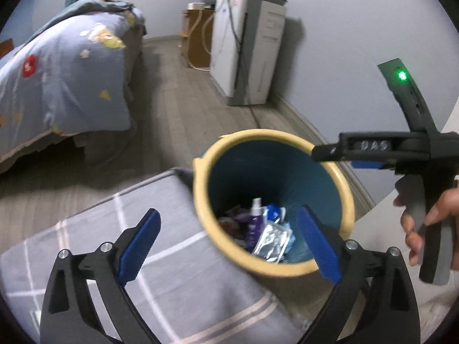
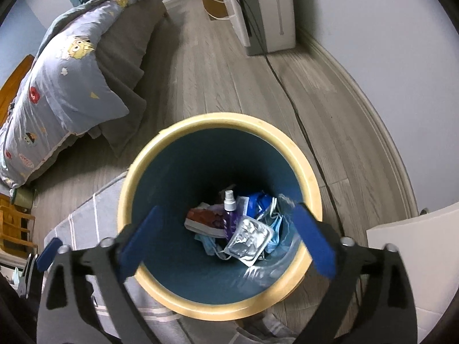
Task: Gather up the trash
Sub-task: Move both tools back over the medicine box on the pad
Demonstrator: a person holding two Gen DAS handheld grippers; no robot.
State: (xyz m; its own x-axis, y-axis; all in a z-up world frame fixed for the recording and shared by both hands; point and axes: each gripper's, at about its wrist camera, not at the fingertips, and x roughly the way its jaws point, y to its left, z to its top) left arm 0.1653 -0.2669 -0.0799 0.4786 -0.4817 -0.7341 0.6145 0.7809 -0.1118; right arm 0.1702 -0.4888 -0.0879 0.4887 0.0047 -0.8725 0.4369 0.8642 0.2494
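A blue trash bin with a cream rim (image 1: 200,200) (image 2: 126,200) stands on the floor. Inside lie a silver foil packet (image 1: 272,242) (image 2: 248,239), a purple spray bottle (image 1: 254,223) (image 2: 229,212), a blue face mask (image 2: 275,223) and other wrappers. My left gripper (image 1: 229,243) is open and empty, above the near rim. My right gripper (image 2: 226,240) is open and empty, right over the bin's mouth. In the left wrist view the right gripper's body (image 1: 401,149) is seen from the side over the bin's far right rim, held by a hand (image 1: 430,220).
A grey checked cushion (image 1: 172,272) (image 2: 80,229) touches the bin's left side. A bed with a blue quilt (image 1: 57,80) (image 2: 66,91) is at left. A white appliance (image 1: 249,48) with a black cable (image 2: 301,123) stands by the wall. A white surface (image 2: 416,243) is at right.
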